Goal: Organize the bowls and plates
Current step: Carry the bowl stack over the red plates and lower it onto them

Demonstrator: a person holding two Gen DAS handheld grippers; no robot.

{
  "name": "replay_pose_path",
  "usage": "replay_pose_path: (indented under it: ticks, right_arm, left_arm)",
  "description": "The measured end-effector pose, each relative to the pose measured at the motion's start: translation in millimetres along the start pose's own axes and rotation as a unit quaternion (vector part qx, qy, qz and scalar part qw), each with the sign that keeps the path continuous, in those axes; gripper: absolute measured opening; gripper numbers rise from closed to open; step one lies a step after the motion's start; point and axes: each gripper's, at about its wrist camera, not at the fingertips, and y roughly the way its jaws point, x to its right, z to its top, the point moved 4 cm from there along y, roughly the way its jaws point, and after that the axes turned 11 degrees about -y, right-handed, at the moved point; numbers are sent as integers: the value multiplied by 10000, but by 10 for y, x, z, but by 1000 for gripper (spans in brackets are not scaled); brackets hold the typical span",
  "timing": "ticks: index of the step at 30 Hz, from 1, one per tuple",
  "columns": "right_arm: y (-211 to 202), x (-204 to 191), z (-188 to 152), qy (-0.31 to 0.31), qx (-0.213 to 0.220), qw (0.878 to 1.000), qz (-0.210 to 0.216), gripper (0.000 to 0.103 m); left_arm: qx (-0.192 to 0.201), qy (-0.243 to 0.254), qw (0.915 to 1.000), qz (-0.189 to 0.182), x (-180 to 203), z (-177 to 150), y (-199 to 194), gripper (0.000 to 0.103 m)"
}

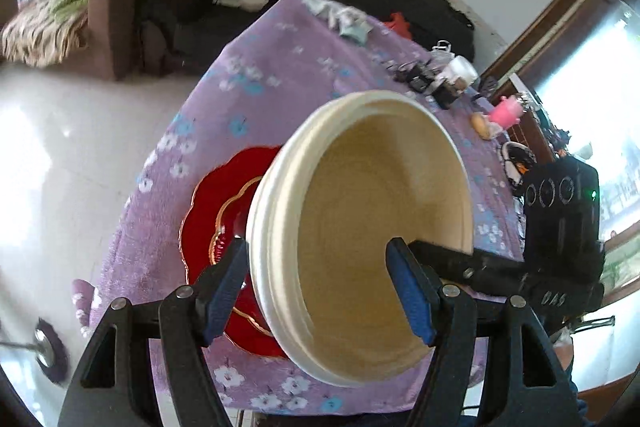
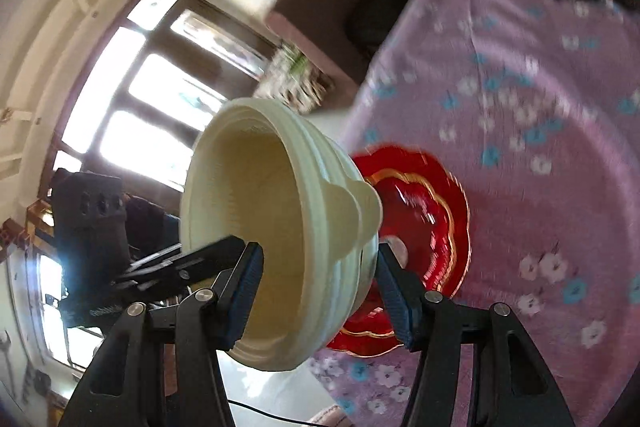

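Clearly, you have both grippers on one stack of cream bowls (image 1: 360,239), which hangs tilted in the air above the counter. Your left gripper (image 1: 320,291) stands about half open, with one blue finger inside the top bowl and one outside on the ribbed wall; the wall sits between the pads. Your right gripper (image 2: 318,295) takes the opposite side of the stack (image 2: 280,235) in the same way, also about half open across the wall. Whether the pads press firmly I cannot tell.

I judge the bowls are light, stiff plastic, smooth enough to slip, and the nested ones may slide apart when tilted. Hold them at the rim wall on two opposite sides, as now, and keep the stack level.

Just below and behind the bowls lie red plates with a gold edge (image 1: 216,227) on the purple flowered cloth (image 1: 256,83); they look glassy and fragile, so lower gently. Farther away, at the far edge of the counter, stand a white jar (image 1: 462,69), small dark items and a pink toy (image 1: 506,115), well apart from your path.
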Motion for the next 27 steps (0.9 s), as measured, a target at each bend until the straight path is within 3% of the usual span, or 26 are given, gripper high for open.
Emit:
replay_pose_path:
  ticks: [6,13,19,27]
  right_arm:
    - [413,319,-117,199,-362,9987,-311,62]
    - [563,390,-155,154,-499,9973,-507,62]
    - [471,271,-131,-88,-523,9967,-616,63]
    - [-17,150,-120,-400,-131,9971,-636,64]
  left_arm:
    - [-359,-272,9990,40,-274,18,443,69]
    - [-636,-304,9975,77,-328,-122,711,69]
    - [-481,-280,9984,-60,-320,-121,568,71]
    - [-145,-258,9994,-184,-346,-134,160,75]
